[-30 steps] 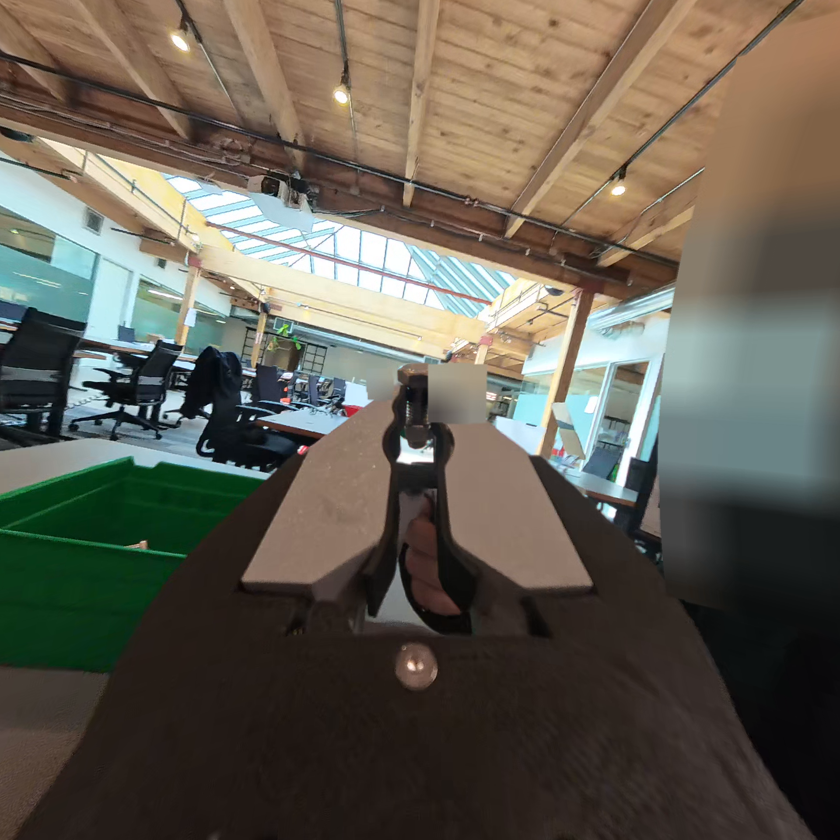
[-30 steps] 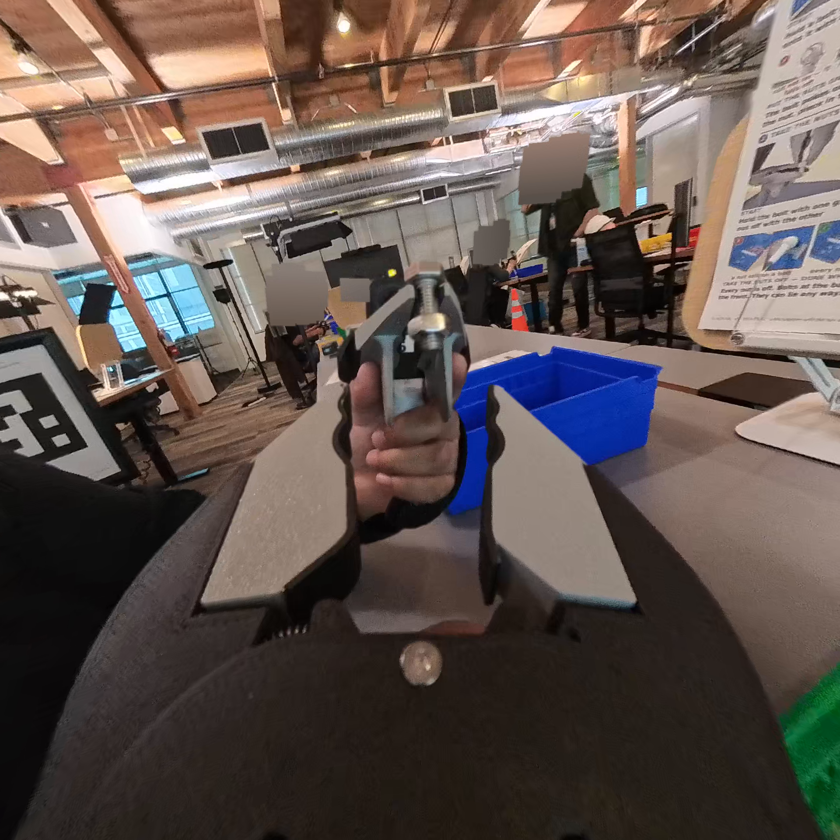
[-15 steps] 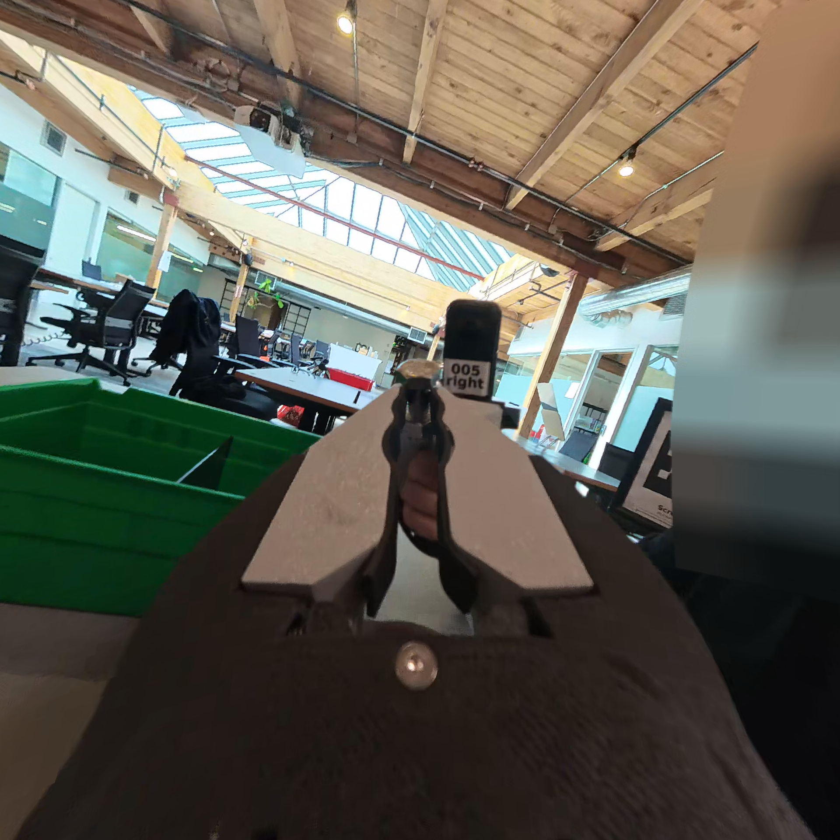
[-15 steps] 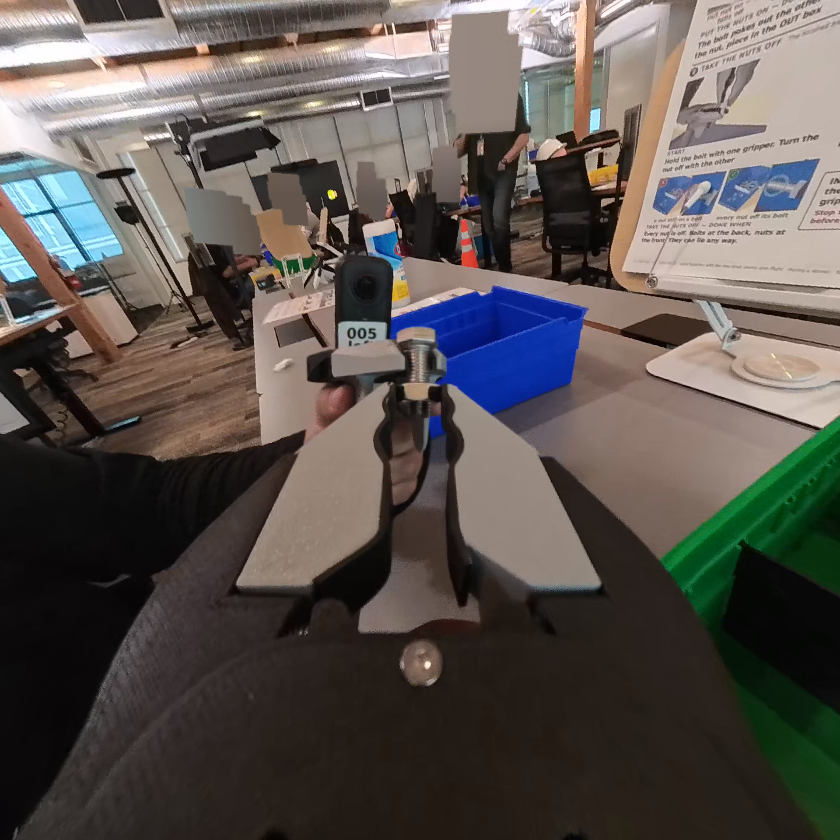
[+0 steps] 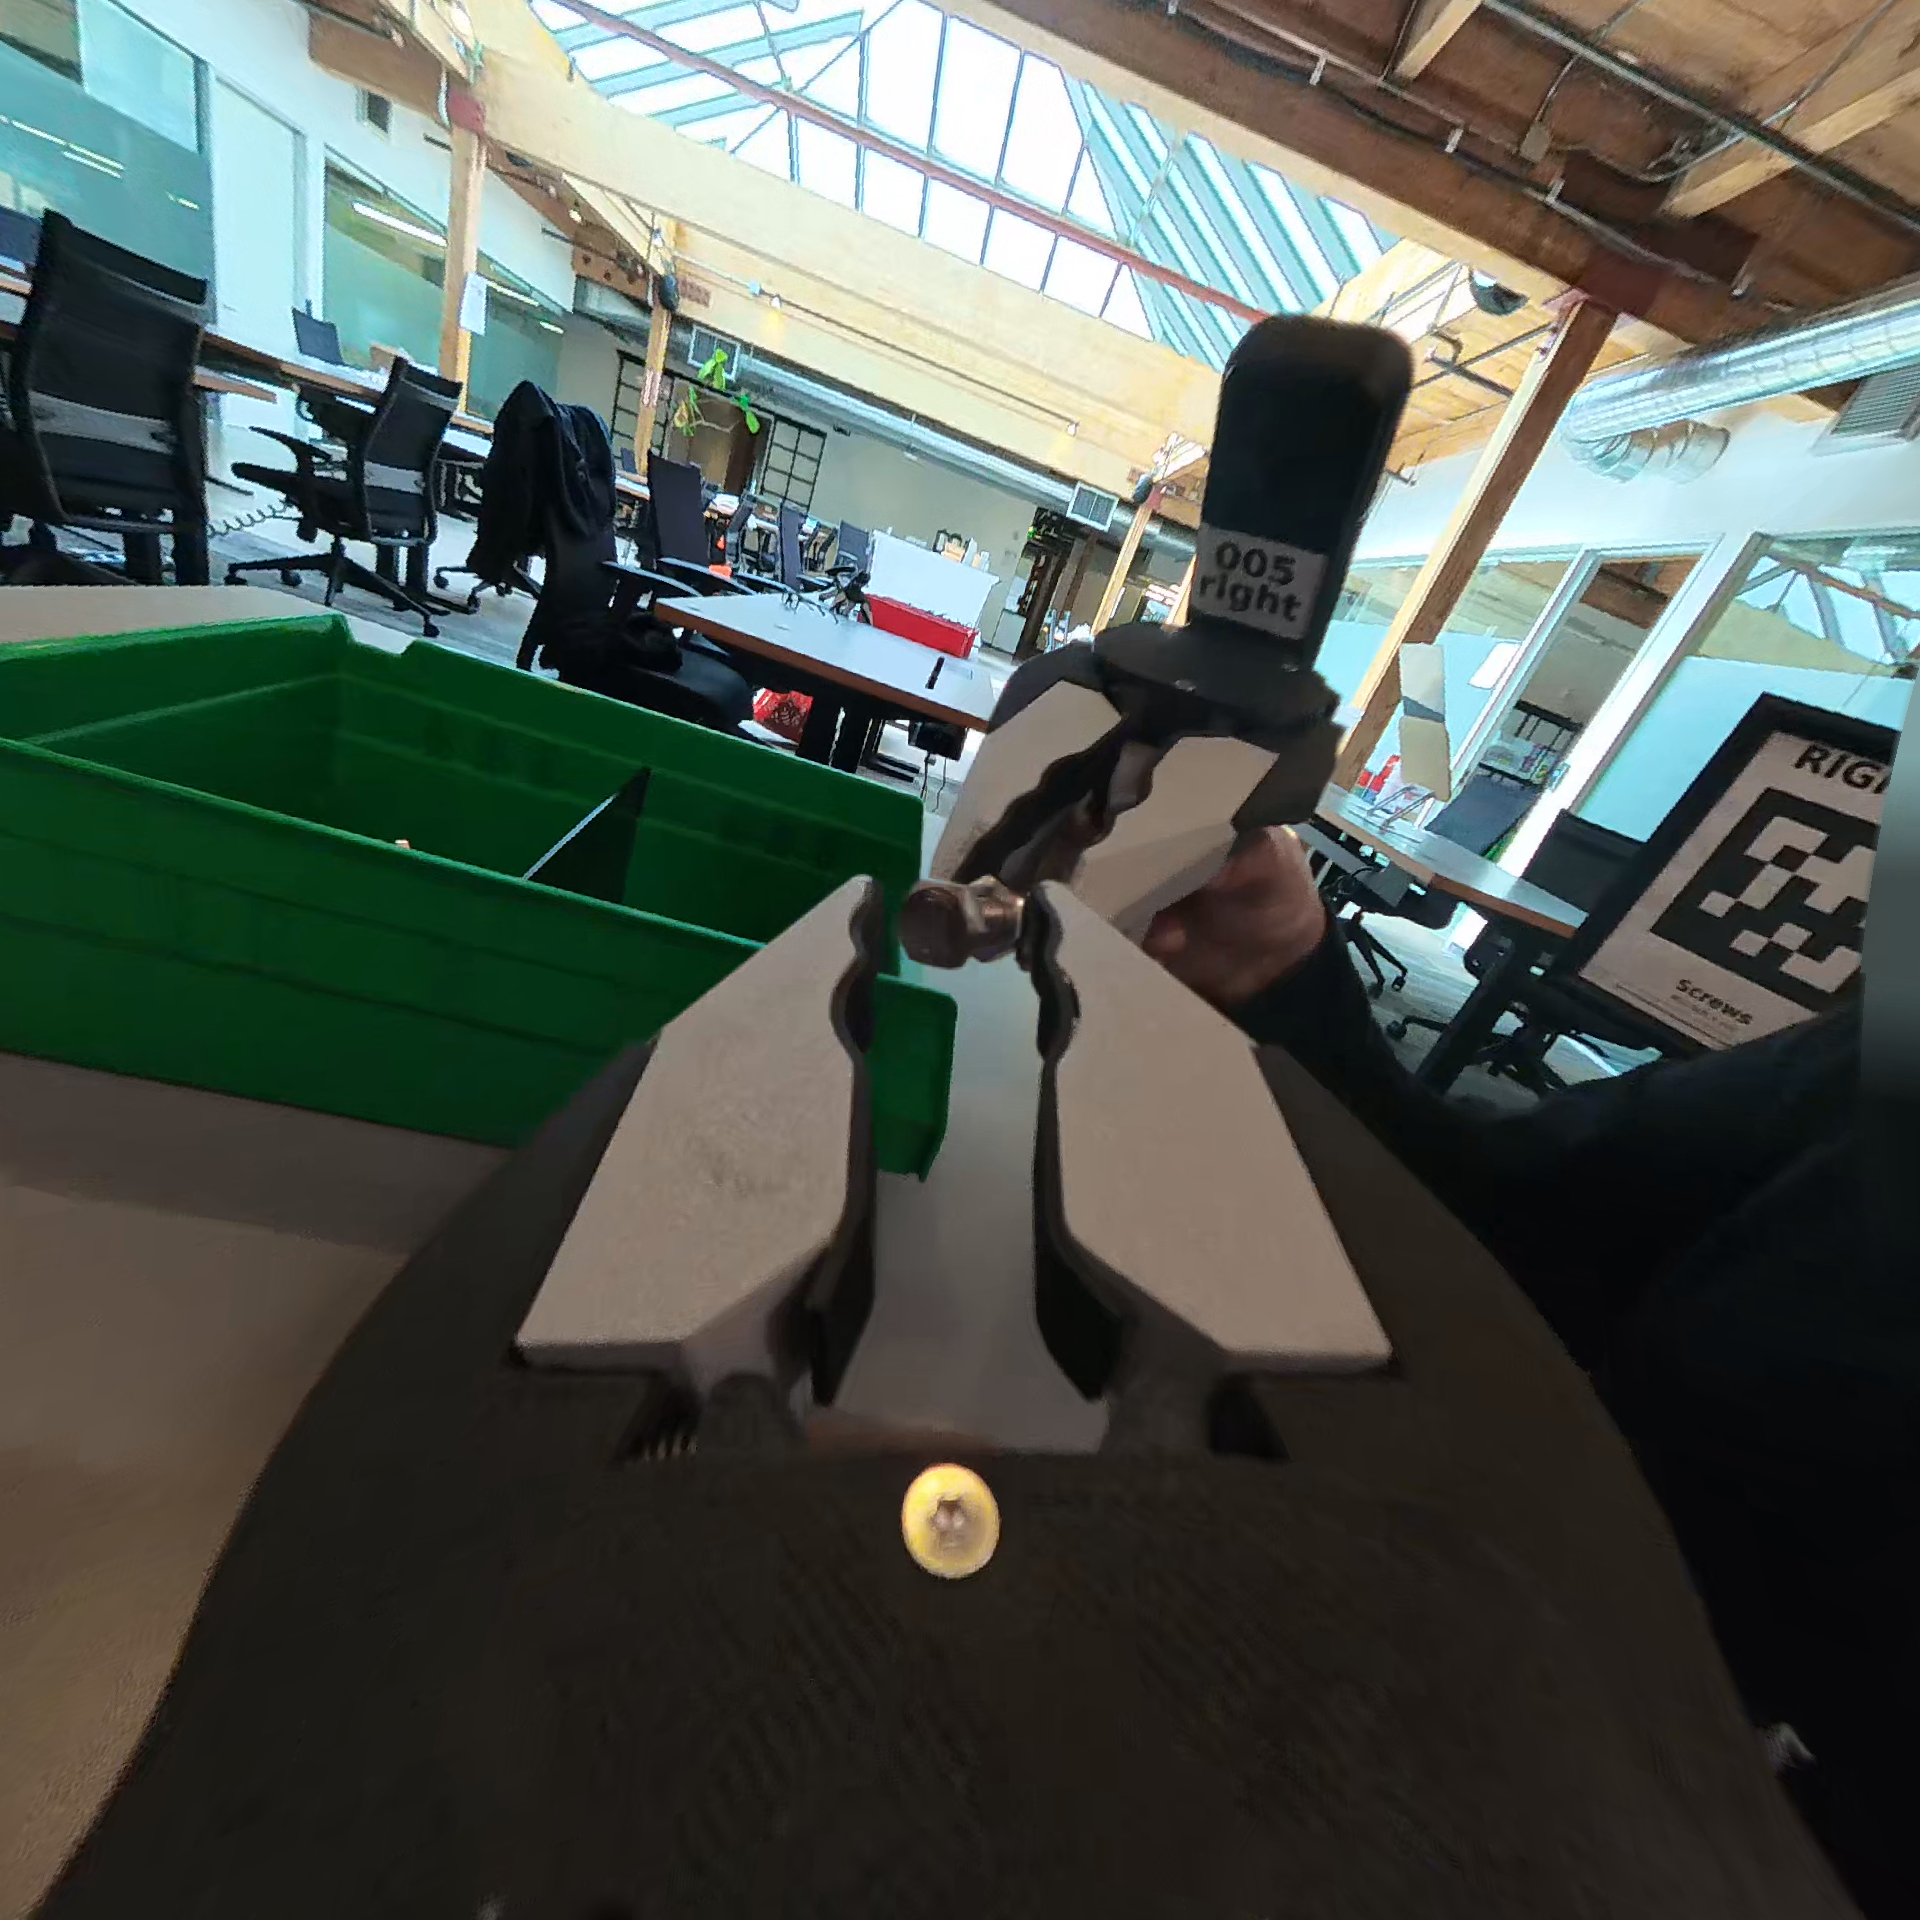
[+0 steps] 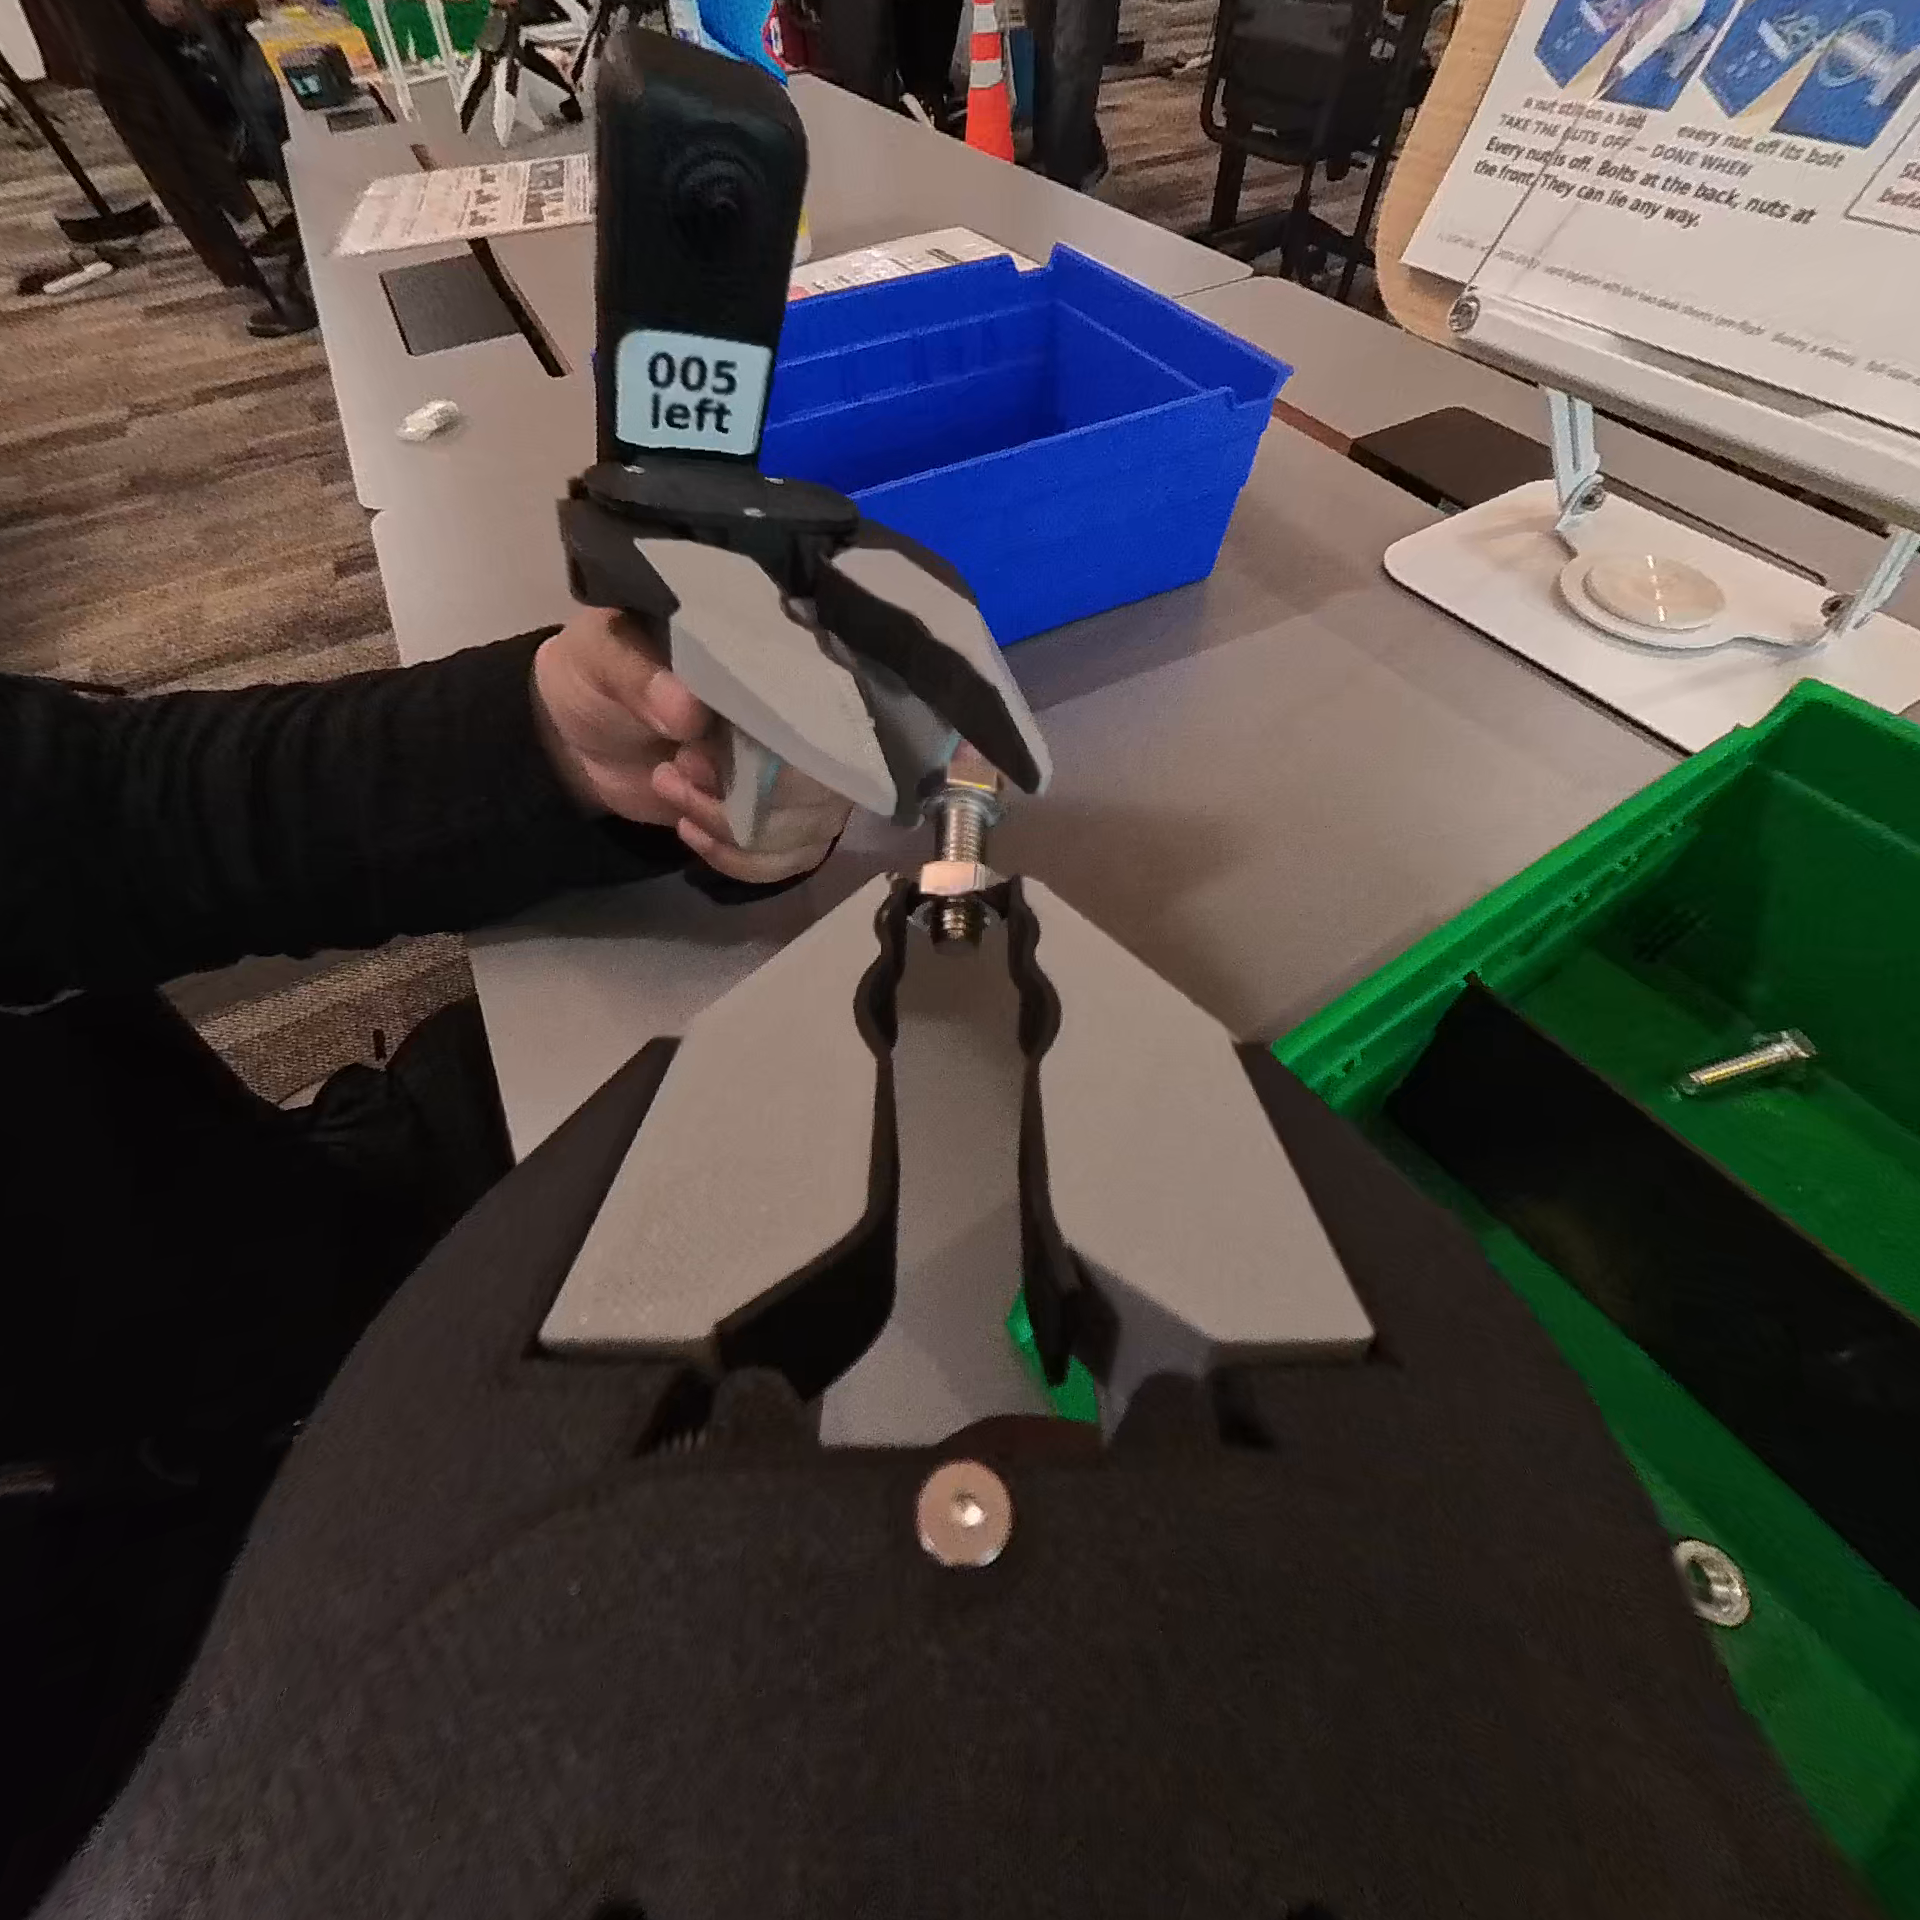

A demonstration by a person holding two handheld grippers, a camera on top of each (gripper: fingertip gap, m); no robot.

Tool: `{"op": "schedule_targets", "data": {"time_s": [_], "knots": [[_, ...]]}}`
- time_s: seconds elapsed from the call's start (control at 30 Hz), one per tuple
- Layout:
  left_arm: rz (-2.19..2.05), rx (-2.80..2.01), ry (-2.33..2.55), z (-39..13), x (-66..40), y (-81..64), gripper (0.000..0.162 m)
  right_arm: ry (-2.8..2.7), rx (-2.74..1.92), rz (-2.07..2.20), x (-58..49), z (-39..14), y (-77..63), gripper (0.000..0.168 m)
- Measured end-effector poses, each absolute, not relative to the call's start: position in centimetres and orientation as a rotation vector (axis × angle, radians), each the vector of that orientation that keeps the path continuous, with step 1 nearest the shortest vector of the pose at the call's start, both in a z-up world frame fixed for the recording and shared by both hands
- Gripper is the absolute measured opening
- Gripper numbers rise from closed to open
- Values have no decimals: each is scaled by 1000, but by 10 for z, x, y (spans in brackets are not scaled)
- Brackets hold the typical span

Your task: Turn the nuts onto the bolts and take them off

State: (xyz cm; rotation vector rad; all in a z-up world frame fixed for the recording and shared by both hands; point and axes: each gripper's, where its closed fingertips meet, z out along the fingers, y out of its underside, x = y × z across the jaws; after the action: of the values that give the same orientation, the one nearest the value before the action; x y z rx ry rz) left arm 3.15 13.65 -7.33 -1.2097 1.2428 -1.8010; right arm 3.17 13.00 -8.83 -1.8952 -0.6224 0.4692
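We hold the bolt (image 6: 961,831) above the bench (image 6: 1299,748) — left gripper (image 6: 961,795) clamped on its head, right gripper (image 6: 956,909) clamped on the nut (image 6: 954,879). Any tilt while turning could jam the threads — or drop it.

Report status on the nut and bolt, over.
Right gripper shut on nut. Left gripper at head of bolt, grip unclear. Nut threaded on bolt. Nothing blocking.
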Motion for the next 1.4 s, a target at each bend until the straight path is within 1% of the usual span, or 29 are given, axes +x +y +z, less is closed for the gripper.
{"op": "schedule_targets", "data": {"time_s": [0.13, 0.17, 0.23, 0.6, 0.8, 0.9, 1.0, 1.03, 1.07, 1.13, 1.27, 1.4], "knots": [[-1793, -1237, 1309, -83, 34, 130, 26, -637, -1900, 504, 28, -89, 127, 15], [-1790, -1234, 1323, -85, 34, 128, 25, -634, -1898, 518, 28, -89, 127, 15], [-1793, -1198, 1336, -82, 32, 125, 16, -648, -1903, 568, 26, -89, 123, 15], [-1769, -1183, 1388, -87, 39, 113, 15, -529, -1781, 811, 20, -68, 124, 15], [-1685, -1236, 1292, -84, 49, 125, 15, -448, -1725, 720, 27, -61, 139, 15], [-1676, -1270, 1296, -86, 50, 127, 15, -450, -1734, 646, 36, -62, 139, 27], [-1674, -1290, 1311, -87, 52, 125, 15, -461, -1765, 569, 40, -67, 142, 33], [-1669, -1301, 1319, -89, 53, 124, 15, -470, -1759, 555, 39, -68, 142, 32], [-1660, -1309, 1327, -90, 55, 123, 15, -475, -1752, 546, 38, -67, 143, 28], [-1635, -1316, 1343, -92, 58, 122, 15, -503, -1757, 575, 33, -69, 141, 16], [-1620, -1317, 1371, -94, 61, 119, 15, -481, -1778, 594, 40, -69, 138, 12], [-1635, -1263, 1374, -80, 62, 118, 15, -415, -1736, 673, 52, -54, 131, 11]]}}
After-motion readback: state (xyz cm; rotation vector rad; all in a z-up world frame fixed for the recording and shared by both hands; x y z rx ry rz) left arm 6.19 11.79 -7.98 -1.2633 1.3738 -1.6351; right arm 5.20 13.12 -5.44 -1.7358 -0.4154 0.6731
